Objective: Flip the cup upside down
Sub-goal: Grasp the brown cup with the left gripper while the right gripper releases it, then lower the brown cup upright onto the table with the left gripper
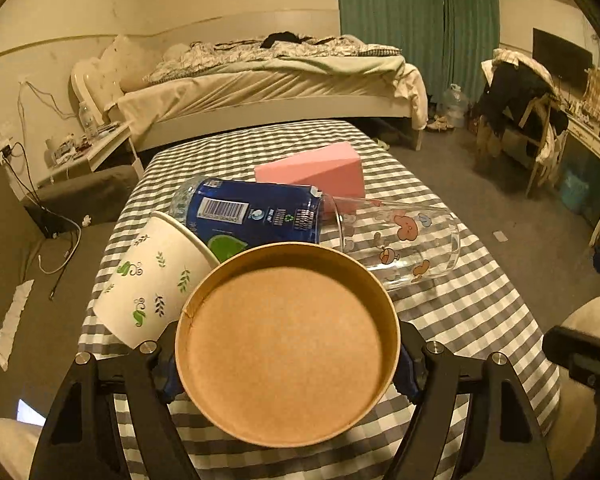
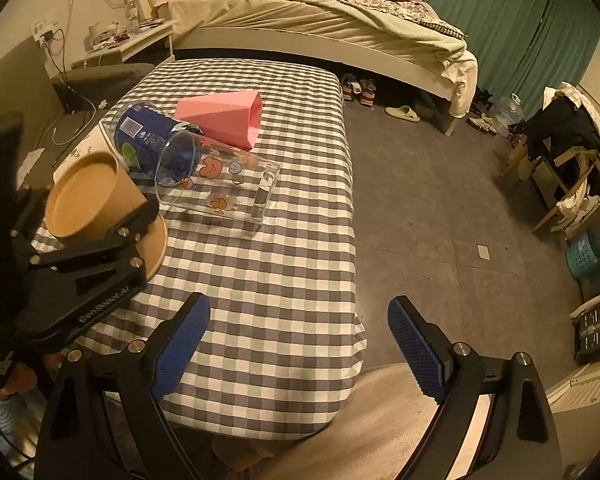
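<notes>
A brown kraft paper cup stands upside down on the checked table, its base facing up. My left gripper is shut on the cup's sides; one blue pad shows at the right. In the right wrist view the brown cup sits at the left with the left gripper clamped around it, rim down on the cloth. My right gripper is open and empty over the table's near right edge.
A white leaf-print paper cup, a blue-labelled bottle, a clear cartoon glass and a pink cup all lie on their sides behind the brown cup. A bed stands beyond; a chair with clothes is at the right.
</notes>
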